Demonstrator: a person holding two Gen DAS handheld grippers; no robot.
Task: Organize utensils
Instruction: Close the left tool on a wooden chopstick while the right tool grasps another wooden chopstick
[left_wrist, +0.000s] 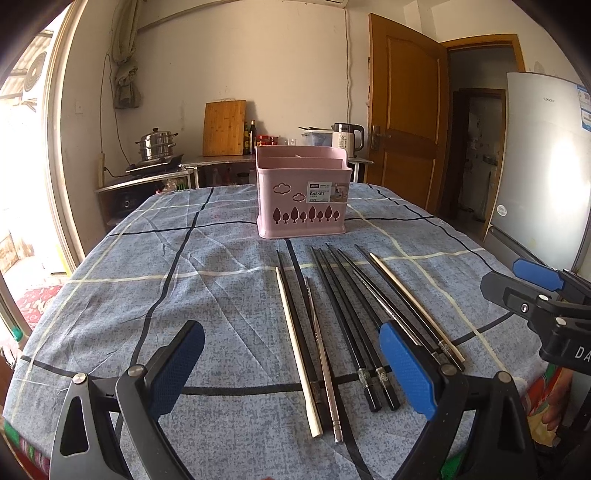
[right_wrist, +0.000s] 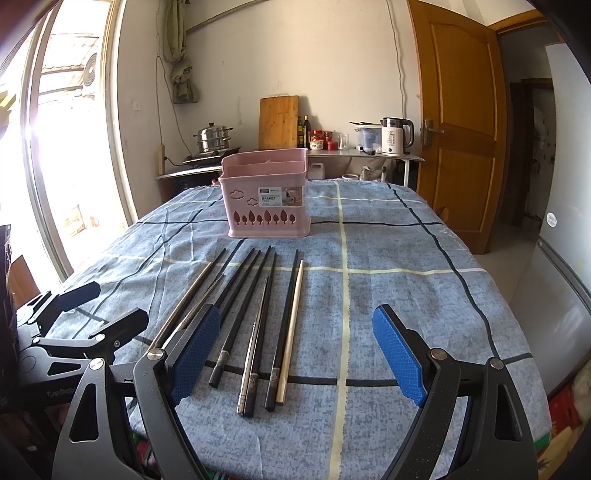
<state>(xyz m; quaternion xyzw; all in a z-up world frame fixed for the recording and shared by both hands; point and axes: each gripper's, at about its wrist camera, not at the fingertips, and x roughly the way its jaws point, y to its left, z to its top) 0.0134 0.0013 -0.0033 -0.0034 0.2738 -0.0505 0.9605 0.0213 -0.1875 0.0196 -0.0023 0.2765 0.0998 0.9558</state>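
A pink utensil basket (left_wrist: 303, 197) with inner compartments stands upright at the far middle of the table; it also shows in the right wrist view (right_wrist: 267, 201). Several chopsticks (left_wrist: 343, 325) lie side by side in front of it, black, pale wood and metal; they also show in the right wrist view (right_wrist: 255, 321). My left gripper (left_wrist: 291, 373) is open and empty, hovering above the near ends of the chopsticks. My right gripper (right_wrist: 299, 354) is open and empty, just right of the left one, above the rightmost chopsticks.
The table carries a blue checked cloth (left_wrist: 184, 280). A fridge (left_wrist: 543, 158) stands at the right and a wooden door (left_wrist: 406, 110) behind. A counter at the back holds a steamer pot (left_wrist: 157, 146), a cutting board (left_wrist: 223, 127) and a kettle (left_wrist: 347, 138).
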